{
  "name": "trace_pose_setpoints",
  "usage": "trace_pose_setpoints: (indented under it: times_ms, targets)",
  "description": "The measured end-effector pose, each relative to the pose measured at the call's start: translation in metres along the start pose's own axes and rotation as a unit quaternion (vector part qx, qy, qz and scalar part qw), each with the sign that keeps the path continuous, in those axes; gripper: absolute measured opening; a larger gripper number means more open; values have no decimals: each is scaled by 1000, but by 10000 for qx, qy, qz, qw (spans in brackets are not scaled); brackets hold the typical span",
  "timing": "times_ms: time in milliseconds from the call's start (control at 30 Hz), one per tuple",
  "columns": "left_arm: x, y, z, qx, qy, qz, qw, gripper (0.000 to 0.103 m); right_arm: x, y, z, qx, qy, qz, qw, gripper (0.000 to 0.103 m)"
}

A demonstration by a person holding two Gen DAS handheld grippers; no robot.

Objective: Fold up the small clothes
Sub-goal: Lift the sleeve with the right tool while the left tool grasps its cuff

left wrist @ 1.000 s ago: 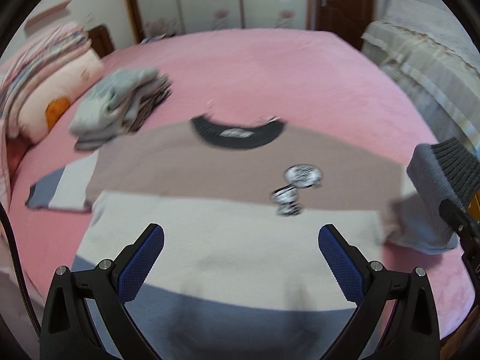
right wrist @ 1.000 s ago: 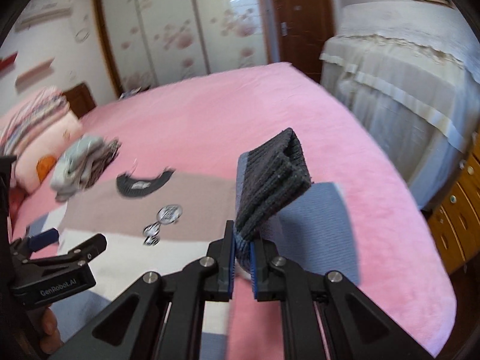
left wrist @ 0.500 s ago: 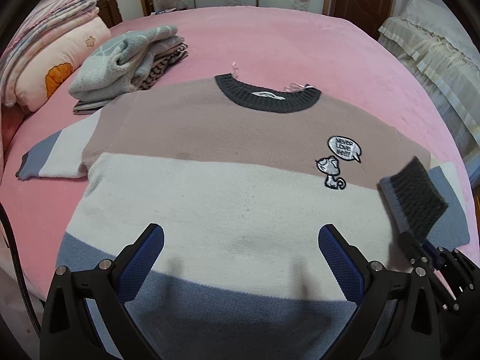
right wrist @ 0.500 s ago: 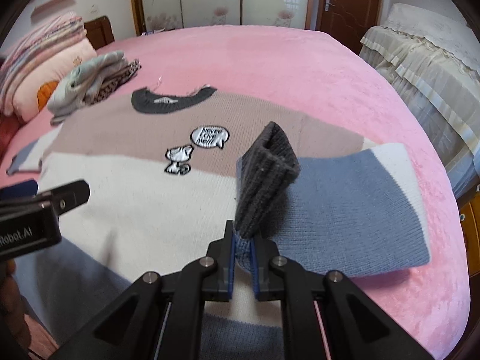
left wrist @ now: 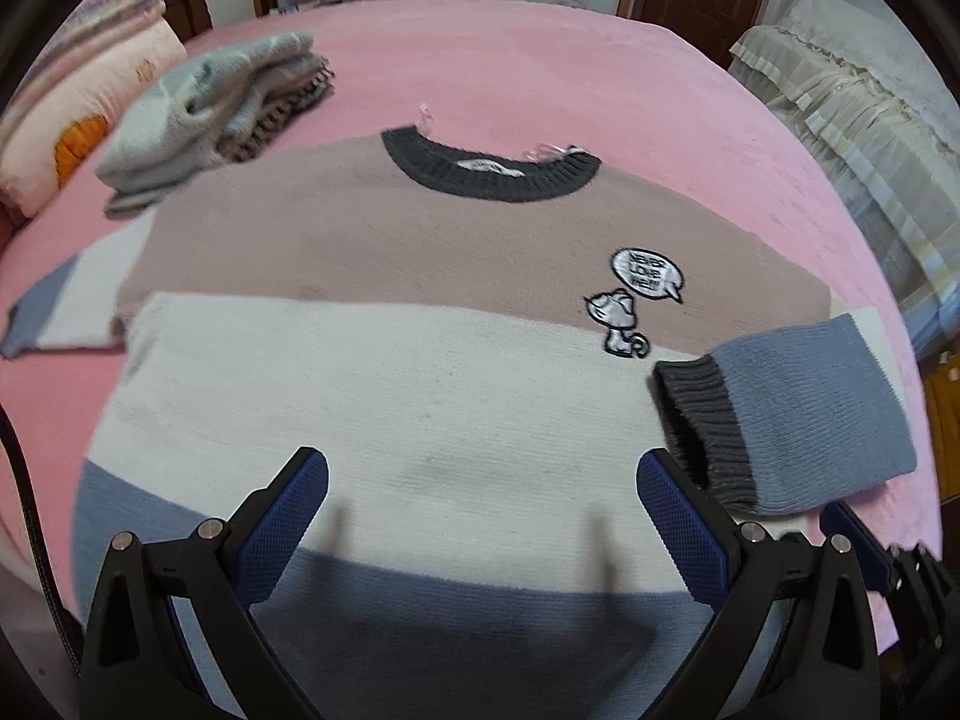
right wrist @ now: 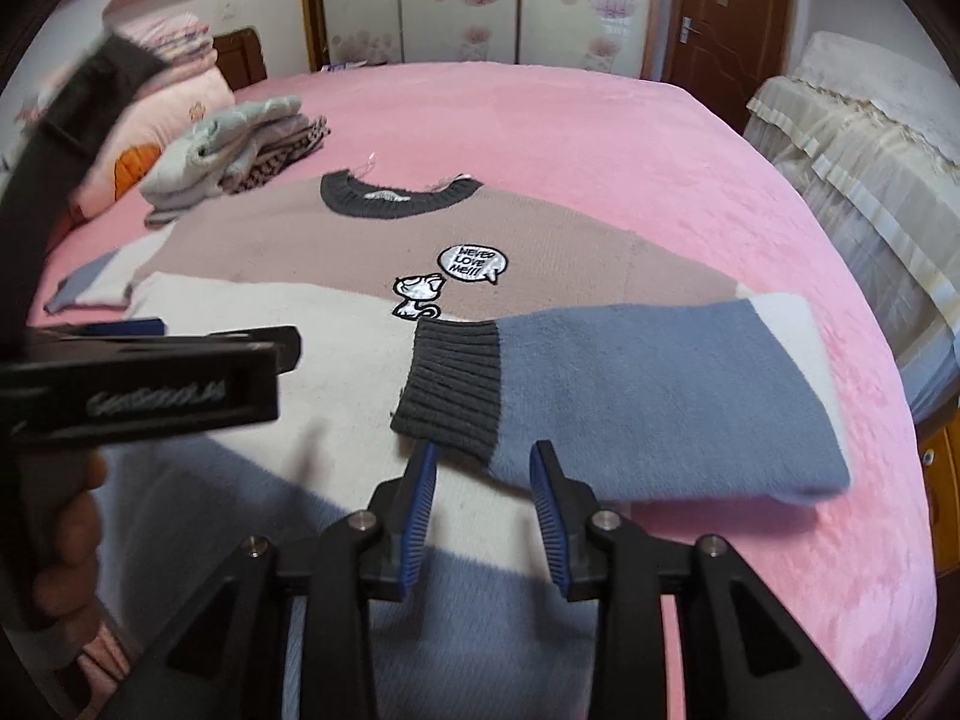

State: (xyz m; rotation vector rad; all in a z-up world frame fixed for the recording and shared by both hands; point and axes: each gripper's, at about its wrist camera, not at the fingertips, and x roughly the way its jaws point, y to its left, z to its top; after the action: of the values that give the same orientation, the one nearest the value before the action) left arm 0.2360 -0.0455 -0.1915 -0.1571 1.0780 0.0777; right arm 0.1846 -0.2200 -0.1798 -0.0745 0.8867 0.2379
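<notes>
One sleeve [left wrist: 33, 324] is lying unfolded, its long axis running toward the bed's [left wrist: 540, 60] left edge, nearer the left gripper [left wrist: 480, 516], whose jaws are gaping empty over the sweater [left wrist: 372, 372], while the right gripper's [right wrist: 483, 492] jaws are standing apart beside the folded sleeve [right wrist: 630, 384].

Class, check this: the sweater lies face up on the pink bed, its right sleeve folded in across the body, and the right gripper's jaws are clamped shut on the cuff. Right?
Not quite. In the right wrist view the right gripper has its jaws open, just short of the cuff, gripping nothing. The sweater, the bed and the folded sleeve are as stated.
</notes>
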Motion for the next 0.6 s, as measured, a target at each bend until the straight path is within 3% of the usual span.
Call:
trace_pose_setpoints:
  times_ms: [200, 333, 467, 600]
  targets:
    - [18, -7, -1, -338, 457, -895, 9944, 96, -15, -28, -12, 541, -37, 14, 9985, 33]
    - [37, -17, -2, -670, 886, -1599, 9809, 92, -19, -44, -18, 788, -65, -13, 9969, 33]
    - [48, -29, -1, -777, 925, -1737, 9774, 91, -18, -55, -22, 917, -51, -64, 9958, 33]
    - [56, -44, 1, -792, 979, -2011, 9715, 75, -16, -64, -26, 1017, -8, -79, 9948, 33]
